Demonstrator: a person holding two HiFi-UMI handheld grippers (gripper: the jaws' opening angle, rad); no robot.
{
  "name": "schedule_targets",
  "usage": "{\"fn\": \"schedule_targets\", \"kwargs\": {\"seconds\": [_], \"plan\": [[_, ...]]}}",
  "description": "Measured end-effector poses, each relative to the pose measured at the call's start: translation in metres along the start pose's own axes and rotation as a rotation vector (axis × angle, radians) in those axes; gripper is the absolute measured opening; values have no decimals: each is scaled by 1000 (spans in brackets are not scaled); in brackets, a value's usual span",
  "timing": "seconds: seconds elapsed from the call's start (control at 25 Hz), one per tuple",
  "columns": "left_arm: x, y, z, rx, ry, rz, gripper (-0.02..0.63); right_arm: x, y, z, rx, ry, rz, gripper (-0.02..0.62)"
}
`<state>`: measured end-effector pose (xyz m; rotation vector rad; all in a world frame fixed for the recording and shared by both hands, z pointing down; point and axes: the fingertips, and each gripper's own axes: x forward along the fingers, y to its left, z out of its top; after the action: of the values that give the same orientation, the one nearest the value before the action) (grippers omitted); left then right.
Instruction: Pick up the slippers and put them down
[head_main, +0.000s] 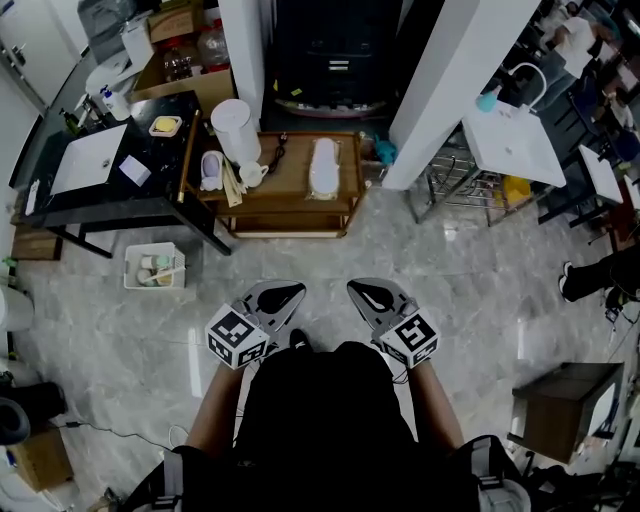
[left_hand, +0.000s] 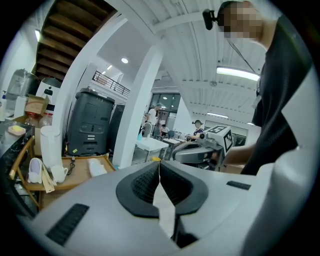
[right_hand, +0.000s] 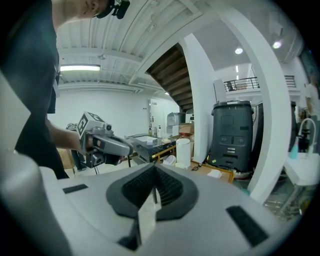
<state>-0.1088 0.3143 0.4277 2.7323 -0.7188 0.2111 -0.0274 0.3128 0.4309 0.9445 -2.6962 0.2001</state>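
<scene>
No word, number or brand is legible from where I stand. The left cube (head_main: 237, 338) on the left gripper (head_main: 288, 292) and the right cube (head_main: 412, 338) on the right gripper (head_main: 360, 292) bear only black-and-white square patterns, not letters. The dark machine (left_hand: 90, 125) beside the white pillar (left_hand: 135, 110) carries small labels, too tiny to read.

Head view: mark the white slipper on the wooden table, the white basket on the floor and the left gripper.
white slipper (head_main: 323, 165), head view, middle of its top.
white basket (head_main: 129, 268), head view, its left rim.
left gripper (head_main: 296, 290), head view, tip of its shut jaws.
</scene>
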Motion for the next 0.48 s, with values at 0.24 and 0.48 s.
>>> {"fn": "schedule_targets", "kwargs": {"seconds": [0.24,0.48], "plan": [[0,9,1,-19,1,-14,12,13,-4,-5,-3,38,-7,9],[9,19,4,-30,10,3,12,22,-16,-8,-3,46,17,9]]}}
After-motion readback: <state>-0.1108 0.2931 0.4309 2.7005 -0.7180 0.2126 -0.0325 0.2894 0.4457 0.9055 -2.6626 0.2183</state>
